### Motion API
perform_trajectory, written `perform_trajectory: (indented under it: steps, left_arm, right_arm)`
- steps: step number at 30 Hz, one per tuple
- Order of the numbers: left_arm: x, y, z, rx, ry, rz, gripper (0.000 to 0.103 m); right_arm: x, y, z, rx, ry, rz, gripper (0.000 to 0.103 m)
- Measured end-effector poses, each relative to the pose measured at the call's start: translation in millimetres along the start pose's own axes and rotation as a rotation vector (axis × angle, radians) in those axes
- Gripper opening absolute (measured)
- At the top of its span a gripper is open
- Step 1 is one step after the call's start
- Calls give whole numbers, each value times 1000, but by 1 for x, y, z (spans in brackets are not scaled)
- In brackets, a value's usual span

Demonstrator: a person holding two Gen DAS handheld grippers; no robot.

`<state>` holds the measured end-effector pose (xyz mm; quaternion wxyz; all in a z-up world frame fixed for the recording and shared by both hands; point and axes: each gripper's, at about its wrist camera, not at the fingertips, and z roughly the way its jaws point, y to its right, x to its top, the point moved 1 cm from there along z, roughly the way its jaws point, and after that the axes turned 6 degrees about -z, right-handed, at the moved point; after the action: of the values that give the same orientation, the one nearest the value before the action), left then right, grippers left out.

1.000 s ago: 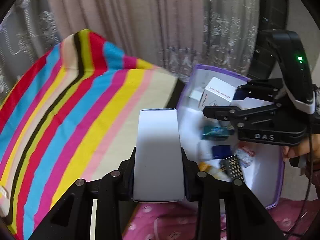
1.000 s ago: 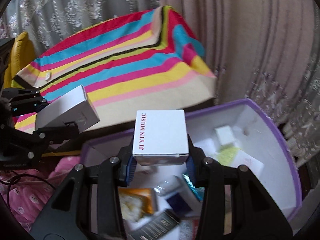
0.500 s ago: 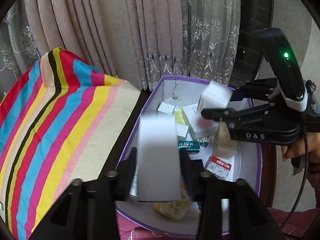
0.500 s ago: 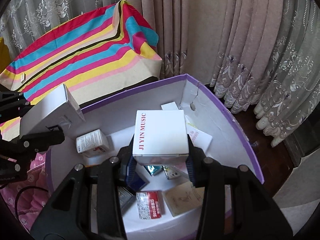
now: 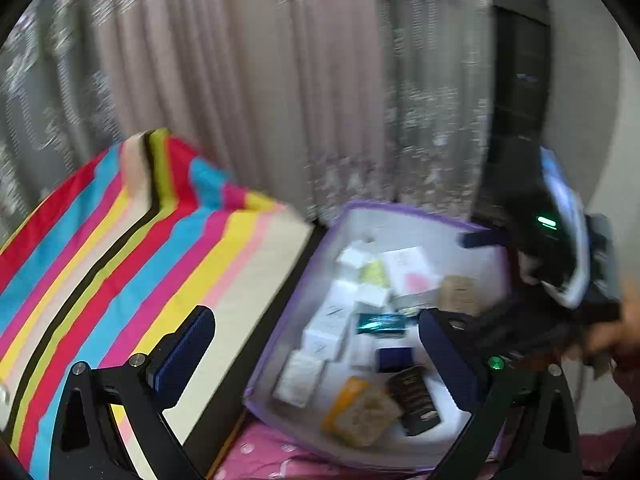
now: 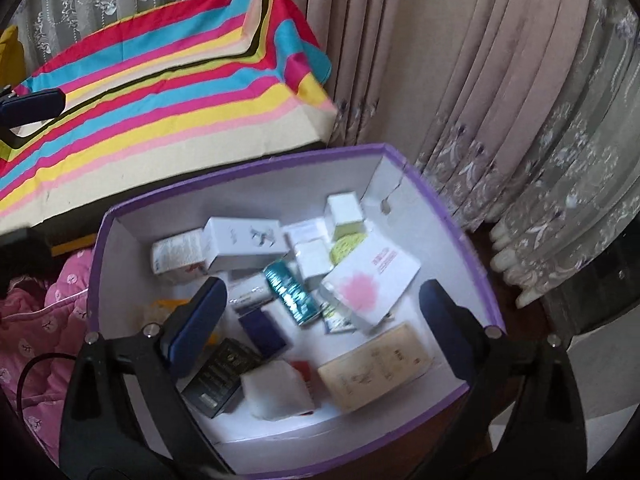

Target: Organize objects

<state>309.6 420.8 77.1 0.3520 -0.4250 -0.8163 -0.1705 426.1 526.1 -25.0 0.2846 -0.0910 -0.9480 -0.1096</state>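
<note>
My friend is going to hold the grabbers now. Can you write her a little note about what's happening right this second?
Left tool: open, jaws just opened, nothing between them.
Right tool: open too, jaws just opened, nothing held, above the purple box.
Things: small boxes and packets lie jumbled inside the purple box, among them a teal packet and a white box.
Done: both tools are free.
Left: nothing to fetch shows on the striped cloth; look around.

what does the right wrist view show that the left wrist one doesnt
Only the right wrist view: the right gripper, open and empty, and a yellow object at far left. Only the left wrist view: the left gripper, open and empty, and a hand at the right edge. Both: the purple box of small packages and the striped cloth.
</note>
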Motion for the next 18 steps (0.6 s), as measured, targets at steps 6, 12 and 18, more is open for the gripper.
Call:
perform_trajectory:
  steps: [6, 12, 18]
  left_arm:
    - [6, -30, 24, 192, -45, -38, 103]
    - [-1, -32, 26, 181, -63, -17, 103]
    - [-11, -23, 35, 123, -112, -26, 103]
  right_arm:
    - [-8, -6, 11, 24, -33, 3, 98]
    - [-9, -9, 13, 37, -34, 16, 98]
    - [-12, -9, 16, 30, -50, 28, 98]
